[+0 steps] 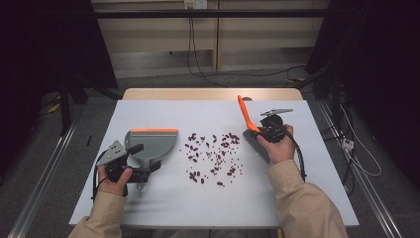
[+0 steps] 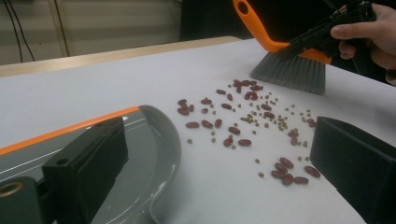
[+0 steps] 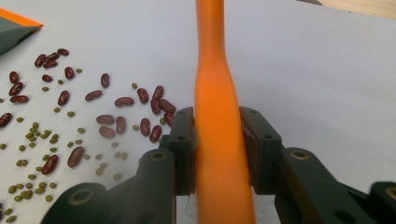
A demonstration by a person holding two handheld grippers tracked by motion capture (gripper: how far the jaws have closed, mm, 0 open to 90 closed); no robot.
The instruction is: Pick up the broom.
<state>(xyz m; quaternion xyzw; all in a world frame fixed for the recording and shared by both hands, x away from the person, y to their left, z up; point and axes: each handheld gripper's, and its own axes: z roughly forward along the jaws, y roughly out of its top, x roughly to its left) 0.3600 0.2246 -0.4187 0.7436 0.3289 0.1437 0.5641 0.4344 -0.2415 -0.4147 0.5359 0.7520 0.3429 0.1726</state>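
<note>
High view: our right gripper (image 1: 265, 133) clamps the brush (image 1: 246, 116) by its orange handle, bristles right of the scattered beans (image 1: 213, 153). Our left gripper (image 1: 141, 166) grips the dustpan (image 1: 151, 141) left of them, so we'd sweep leftward.

Table (image 1: 163, 208) layout, clock directions from table centre in the high view: beans (image 1: 213, 153) scattered at centre. Dustpan (image 1: 151, 141) at 9 o'clock, lying on the table, mouth edge on its far side. Left gripper (image 1: 133, 163) at 8 o'clock, on the dustpan's near end. Brush (image 1: 246, 115) at 2 o'clock, just beside the beans, handle pointing to 12. Right gripper (image 1: 265, 130) just right of the brush, clamped around its handle.
</note>
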